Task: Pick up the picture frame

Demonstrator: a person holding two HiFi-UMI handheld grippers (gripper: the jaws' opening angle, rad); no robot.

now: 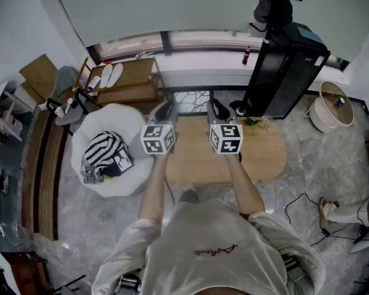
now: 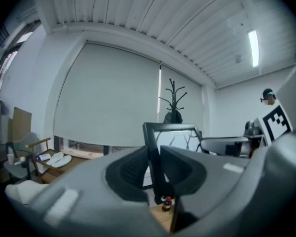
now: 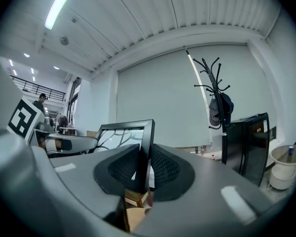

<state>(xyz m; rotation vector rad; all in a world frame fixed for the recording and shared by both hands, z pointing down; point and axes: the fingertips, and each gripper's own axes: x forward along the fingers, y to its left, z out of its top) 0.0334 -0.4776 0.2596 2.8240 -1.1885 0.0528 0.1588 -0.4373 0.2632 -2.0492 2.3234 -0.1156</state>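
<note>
Nearest in, the left gripper [image 1: 164, 112] and the right gripper [image 1: 218, 110] are held out level, side by side in front of the person. Each is clamped on one side bar of the picture frame [image 1: 190, 102]. In the left gripper view the fingers [image 2: 130, 169] are pressed onto the frame's left bar, which stands upright in the slot between them. The right gripper view shows the same thing, with the right bar pinched between the ribbed pads [image 3: 165, 168]. So neither is empty; both are closed on the frame, one per side, and the glass with its branch pattern spans the gap between them.

The frame is judged to be up off the worktop [image 1: 264, 158], somewhere over its far edge, so the pick-up looks mostly done. For this lift to be done well, both hands should be kept at matching height and spacing. A twist or a pull apart could rack the frame or let a bar slip from the pads.

Further out, a white armchair [image 1: 89, 134] is seen left of the worktop, a black cabinet [image 1: 289, 72] beyond on the right, and a coat stand [image 3: 214, 93] by the blind at the back
</note>
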